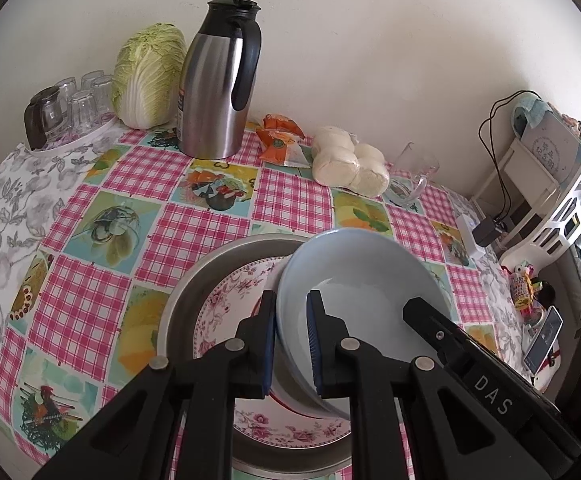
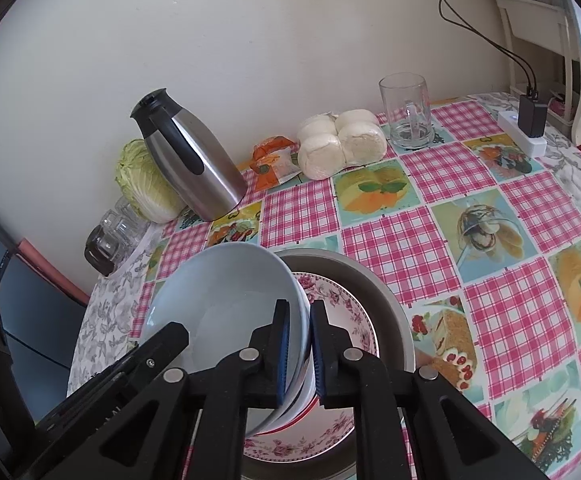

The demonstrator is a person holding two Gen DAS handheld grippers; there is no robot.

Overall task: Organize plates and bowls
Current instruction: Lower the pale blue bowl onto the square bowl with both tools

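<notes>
A pale blue bowl (image 1: 362, 276) is held tilted over a pink floral plate (image 1: 230, 300), which lies in a round metal basin (image 1: 194, 284). My left gripper (image 1: 292, 312) is shut on the bowl's left rim, one finger inside and one outside. My right gripper (image 2: 299, 320) is shut on the bowl's (image 2: 226, 300) right rim in the same way. The right gripper's body shows in the left wrist view (image 1: 470, 364). A white bowl with a red edge sits under the blue one (image 2: 304, 400). The floral plate (image 2: 346, 312) and basin (image 2: 386, 304) also show in the right wrist view.
On the checked tablecloth (image 1: 138, 216) stand a steel thermos jug (image 1: 218, 80), a cabbage (image 1: 148, 76), upturned glasses (image 1: 82, 100), snack packets (image 1: 280, 140), bagged buns (image 1: 350, 160) and a glass mug (image 2: 408, 110). A white rack (image 1: 550, 184), power strip (image 2: 524, 132) and phone (image 1: 544, 338) lie at the right.
</notes>
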